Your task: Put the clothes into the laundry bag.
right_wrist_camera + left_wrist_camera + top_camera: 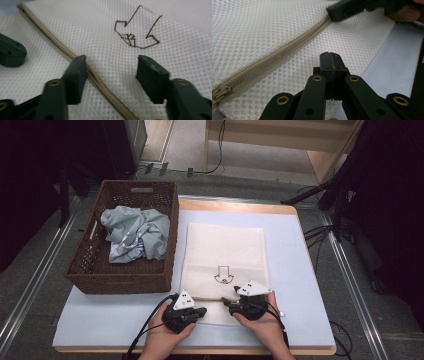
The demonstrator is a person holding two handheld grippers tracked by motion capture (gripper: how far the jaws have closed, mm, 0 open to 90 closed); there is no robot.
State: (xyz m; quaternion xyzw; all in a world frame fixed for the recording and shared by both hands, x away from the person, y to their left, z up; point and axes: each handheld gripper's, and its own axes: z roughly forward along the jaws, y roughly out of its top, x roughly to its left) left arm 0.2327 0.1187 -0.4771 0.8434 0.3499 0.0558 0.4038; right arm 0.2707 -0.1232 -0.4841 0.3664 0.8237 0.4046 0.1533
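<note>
Mesh bag [225, 255] zipper [100, 80] was laid slantwise between the parted right tongs [111, 72], one pad touching it; left tongs [331, 72] were closed empty beside it

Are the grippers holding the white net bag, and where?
The left gripper is shut at the white mesh bag near its edge, but a pinch of mesh cannot be told. The right gripper is open over the zipper, holding nothing.
</note>
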